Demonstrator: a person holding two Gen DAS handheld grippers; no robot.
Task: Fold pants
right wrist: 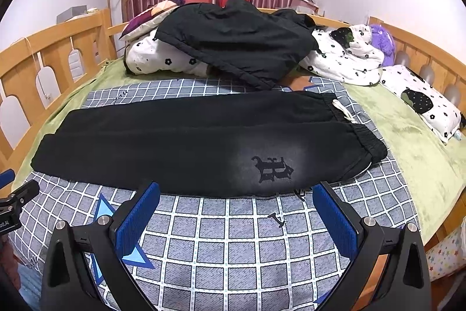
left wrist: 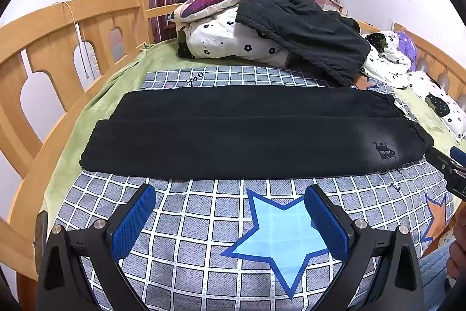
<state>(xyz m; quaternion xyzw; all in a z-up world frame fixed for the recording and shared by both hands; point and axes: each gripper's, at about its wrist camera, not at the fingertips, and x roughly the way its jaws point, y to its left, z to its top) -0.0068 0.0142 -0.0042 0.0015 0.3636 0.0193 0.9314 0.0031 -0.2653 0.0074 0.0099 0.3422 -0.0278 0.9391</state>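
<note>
Wooden rails frame a bed (left wrist: 87,118) spread with a green blanket (right wrist: 407,153) and, over it, a grey checked sheet (left wrist: 204,238) printed with blue stars. At the far end a heap of flowered bedding (left wrist: 224,40) carries a crumpled black garment (left wrist: 305,31). Across the sheet lie the black pants (left wrist: 247,136), flat and lengthwise, legs to the left, elastic waistband to the right, one leg lying alongside the other. A dark gothic logo (right wrist: 272,168) marks the nearer leg close to the waist. The left claw (left wrist: 230,200) hovers just short of the pants' near edge, blue pads apart and empty. The right claw (right wrist: 236,197) sits at that edge below the logo, likewise spread wide, holding nothing.
</note>
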